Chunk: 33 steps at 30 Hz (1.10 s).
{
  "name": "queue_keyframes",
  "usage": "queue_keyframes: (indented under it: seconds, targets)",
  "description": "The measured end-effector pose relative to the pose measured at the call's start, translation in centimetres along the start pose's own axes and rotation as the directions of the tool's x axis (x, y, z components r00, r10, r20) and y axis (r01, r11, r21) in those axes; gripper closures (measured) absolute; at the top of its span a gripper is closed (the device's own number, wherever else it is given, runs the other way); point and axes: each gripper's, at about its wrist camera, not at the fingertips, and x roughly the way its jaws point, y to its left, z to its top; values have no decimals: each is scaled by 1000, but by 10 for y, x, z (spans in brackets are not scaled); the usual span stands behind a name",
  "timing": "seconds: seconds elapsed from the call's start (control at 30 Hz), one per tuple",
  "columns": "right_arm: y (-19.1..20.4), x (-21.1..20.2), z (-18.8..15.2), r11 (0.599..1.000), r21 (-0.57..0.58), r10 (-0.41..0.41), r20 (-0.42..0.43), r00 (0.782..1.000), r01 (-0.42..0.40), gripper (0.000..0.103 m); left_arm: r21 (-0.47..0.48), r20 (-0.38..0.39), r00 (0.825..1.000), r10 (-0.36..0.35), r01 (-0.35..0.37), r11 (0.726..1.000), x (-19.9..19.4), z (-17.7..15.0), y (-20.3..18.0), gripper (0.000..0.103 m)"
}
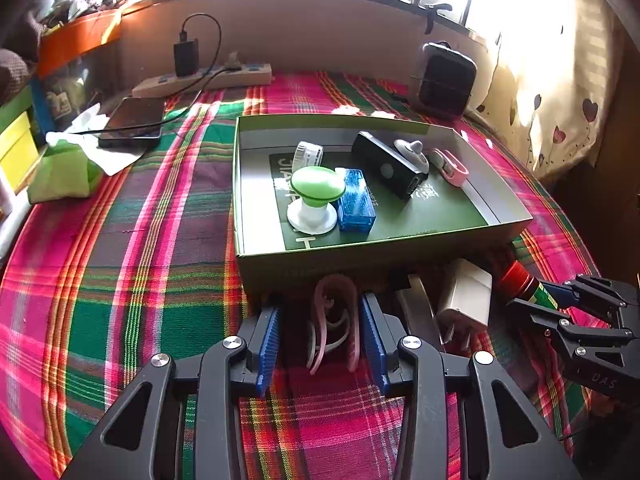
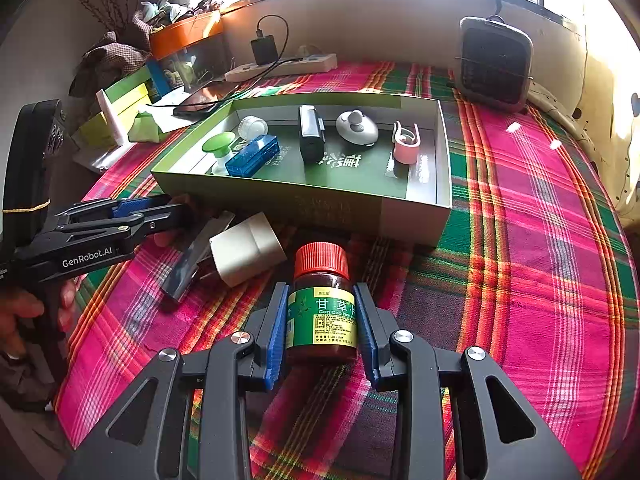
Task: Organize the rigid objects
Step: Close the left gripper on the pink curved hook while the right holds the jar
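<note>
My left gripper (image 1: 320,304) stands open around a pink clip (image 1: 334,320) lying on the plaid cloth, with a gap showing at the left pad. My right gripper (image 2: 322,288) is shut on a brown medicine bottle (image 2: 322,312) with a red cap and green label, both blue pads against its sides. Just beyond both sits a shallow green box (image 1: 400,256) holding a green-topped knob (image 1: 316,186), a blue case (image 1: 356,200), a black device (image 1: 388,164), a grey round piece (image 1: 412,150) and another pink clip (image 1: 452,164). A white charger plug (image 1: 466,296) lies between the grippers.
A flat metal strip (image 1: 418,304) lies beside the plug. Behind the box are a power strip (image 1: 208,78), a phone (image 1: 132,122) on its cable and a dark square heater (image 1: 446,80). A green tissue pack (image 1: 64,176) and coloured boxes crowd the left edge.
</note>
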Motion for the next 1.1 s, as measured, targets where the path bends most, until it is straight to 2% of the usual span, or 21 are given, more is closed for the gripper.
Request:
queue_keyframes:
  seconds: [0.23,0.33,1.1]
  targets:
    - [0,0,0,1000,1,0,0,1000,0,70,-18,4,1000,1,-1,1000,-1,0,4,73]
    - [0,0,0,1000,0,0,0,1000,0,70,-19,3,1000,5,-4,1000,-1,-1,3,80]
    - [0,0,0,1000,2,1,0,1000,-1,70,-25,4,1000,1,0,1000,-2,-1,4,80]
